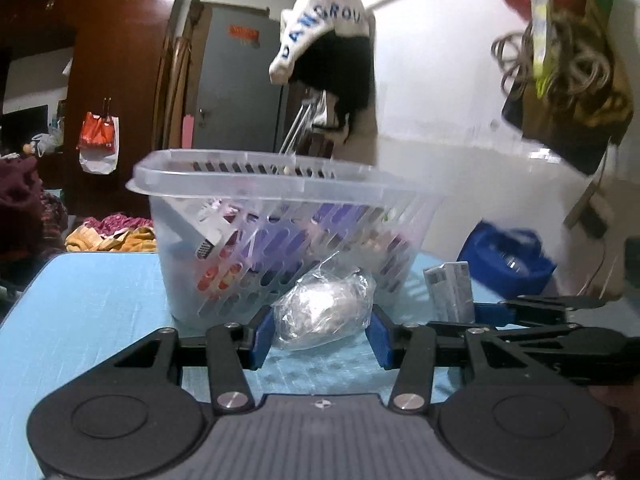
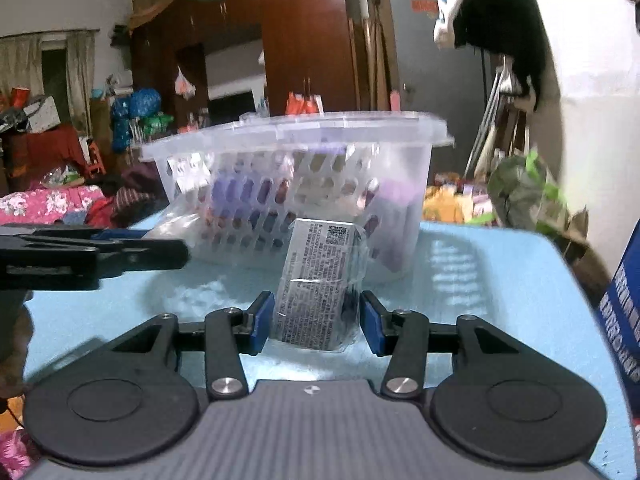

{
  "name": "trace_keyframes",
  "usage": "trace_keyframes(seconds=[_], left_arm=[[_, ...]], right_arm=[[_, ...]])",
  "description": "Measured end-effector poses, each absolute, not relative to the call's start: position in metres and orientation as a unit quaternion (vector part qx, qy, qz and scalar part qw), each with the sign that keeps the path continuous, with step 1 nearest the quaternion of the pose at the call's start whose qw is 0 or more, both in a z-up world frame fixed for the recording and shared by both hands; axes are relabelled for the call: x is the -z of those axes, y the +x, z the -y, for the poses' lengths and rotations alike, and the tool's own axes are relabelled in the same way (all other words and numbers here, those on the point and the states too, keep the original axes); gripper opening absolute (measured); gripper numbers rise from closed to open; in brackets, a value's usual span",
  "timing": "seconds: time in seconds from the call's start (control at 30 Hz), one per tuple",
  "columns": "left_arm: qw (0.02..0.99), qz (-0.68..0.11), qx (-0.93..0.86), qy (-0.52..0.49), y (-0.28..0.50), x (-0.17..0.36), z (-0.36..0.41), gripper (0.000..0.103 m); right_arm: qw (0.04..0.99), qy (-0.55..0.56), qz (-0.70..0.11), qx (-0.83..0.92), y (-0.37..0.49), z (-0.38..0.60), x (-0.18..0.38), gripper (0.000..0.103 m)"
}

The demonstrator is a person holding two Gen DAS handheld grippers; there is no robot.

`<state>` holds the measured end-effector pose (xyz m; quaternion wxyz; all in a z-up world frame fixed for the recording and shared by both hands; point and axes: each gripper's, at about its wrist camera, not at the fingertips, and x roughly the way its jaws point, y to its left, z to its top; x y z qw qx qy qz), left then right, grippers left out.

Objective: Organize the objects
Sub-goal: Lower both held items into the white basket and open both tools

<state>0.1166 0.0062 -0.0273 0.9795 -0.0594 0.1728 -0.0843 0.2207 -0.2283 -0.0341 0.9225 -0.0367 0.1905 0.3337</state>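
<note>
The light blue table (image 1: 88, 320) carries everything, its rounded far corners showing in both wrist views. The largest thing on it is a clear plastic basket with slotted walls and a broad flat rim (image 1: 256, 184), standing upright near the far edge and holding a jumble of purple, red and white items that are too blurred to tell apart. A blue container (image 1: 508, 256) stands near the far right corner of the table in the left wrist view.

The left gripper (image 1: 320, 330) has its blue pads (image 1: 262, 338) pressed against both sides of a crumpled clear plastic bag with something pale inside (image 1: 324, 306). The bag sits on the table just in front of the basket's near wall, lumpy, with its longer side running across between the pads.

The right gripper (image 2: 312, 326) pinches a small grey box wrapped in clear film and covered in fine print (image 2: 316, 280). The box rests on the table with its long axis pointing away from the gripper toward the basket, its far end, bearing a square code, just before the basket's wall. In the left wrist view the same box stands beside the bag, toward the right edge
</note>
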Motion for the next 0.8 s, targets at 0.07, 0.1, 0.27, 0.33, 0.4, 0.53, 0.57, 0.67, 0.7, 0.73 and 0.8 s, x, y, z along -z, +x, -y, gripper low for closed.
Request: trace_keyframes(seconds=[0.07, 0.1, 0.27, 0.33, 0.4, 0.53, 0.57, 0.67, 0.7, 0.73, 0.8], left_arm=[[0.982, -0.156, 0.089, -0.066, 0.106, 0.029, -0.010, 0.053], [0.983, -0.145, 0.091, -0.068, 0.102, 0.028, -0.011, 0.053], [0.991, -0.081, 0.090, -0.053, 0.097, -0.010, -0.014, 0.053], [0.993, -0.076, 0.082, -0.035, 0.115, -0.039, -0.010, 0.053], [0.993, -0.082, 0.081, -0.034, 0.140, -0.066, -0.013, 0.053], [0.990, -0.135, 0.045, -0.015, 0.202, -0.095, -0.018, 0.054], [0.985, -0.164, 0.044, -0.007, 0.220, -0.093, -0.019, 0.062], [0.976, -0.217, 0.028, 0.011, 0.253, -0.075, -0.023, 0.086], [0.976, -0.218, 0.019, 0.016, 0.254, -0.070, -0.024, 0.086], [0.977, -0.210, 0.018, 0.017, 0.250, -0.067, -0.025, 0.086], [0.983, -0.183, 0.026, -0.005, 0.237, -0.066, -0.030, 0.086]], right_arm=[[0.928, -0.031, -0.158, -0.337, 0.212, 0.233, 0.033, 0.050], [0.930, -0.028, -0.140, -0.339, 0.207, 0.236, 0.032, 0.050], [0.933, 0.015, -0.053, -0.357, 0.185, 0.245, -0.001, 0.050], [0.934, -0.004, -0.022, -0.356, 0.190, 0.233, -0.034, 0.050], [0.935, -0.034, -0.019, -0.354, 0.211, 0.214, -0.068, 0.050], [0.933, -0.069, -0.057, -0.350, 0.270, 0.180, -0.102, 0.051], [0.931, -0.081, -0.078, -0.346, 0.285, 0.172, -0.103, 0.058], [0.936, -0.116, -0.117, -0.310, 0.317, 0.154, -0.093, 0.096], [0.939, -0.122, -0.118, -0.299, 0.320, 0.153, -0.090, 0.096], [0.941, -0.119, -0.112, -0.296, 0.318, 0.156, -0.089, 0.097], [0.947, -0.091, -0.084, -0.298, 0.307, 0.172, -0.091, 0.103]])
